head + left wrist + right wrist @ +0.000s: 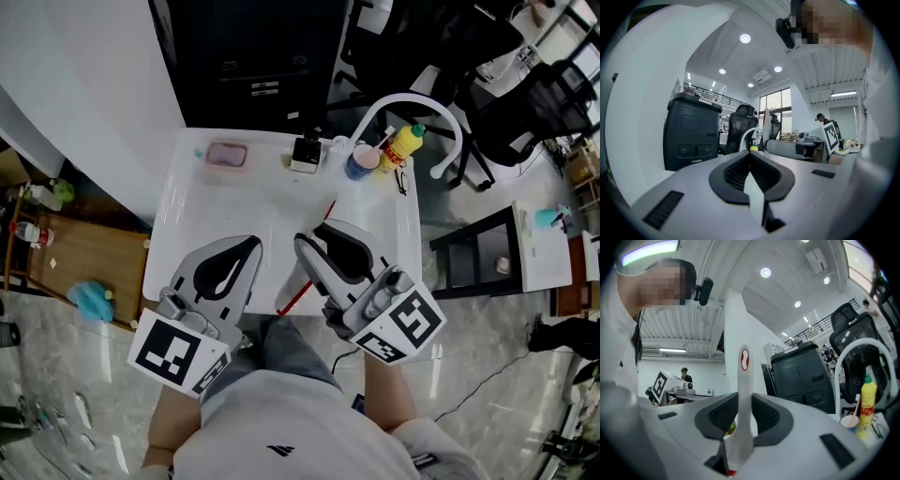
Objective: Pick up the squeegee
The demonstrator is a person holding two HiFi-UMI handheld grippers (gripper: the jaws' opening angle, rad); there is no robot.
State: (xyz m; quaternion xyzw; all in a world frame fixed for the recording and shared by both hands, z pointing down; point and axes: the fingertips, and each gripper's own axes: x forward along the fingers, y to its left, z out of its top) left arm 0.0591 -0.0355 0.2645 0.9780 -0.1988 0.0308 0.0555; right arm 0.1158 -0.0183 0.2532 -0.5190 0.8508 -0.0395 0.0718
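My right gripper [307, 244] is shut on the squeegee [743, 376], whose white handle with a red mark stands up between the dark pads [766, 416] in the right gripper view. In the head view a thin red part of the squeegee [302, 289] slants under that gripper, over the white table [234, 202]. My left gripper [251, 246] hovers beside it over the table's near left. Its jaws are shut with nothing between them, and the tips meet in the left gripper view [750, 153]. Both grippers point level.
At the table's far edge are a pink pad [227, 155], a small white box [305, 153], a blue cup [361, 161] and a yellow bottle [405, 142]. A black cabinet [253, 56] stands behind the table. A white-framed chair [412, 101] stands at the far right.
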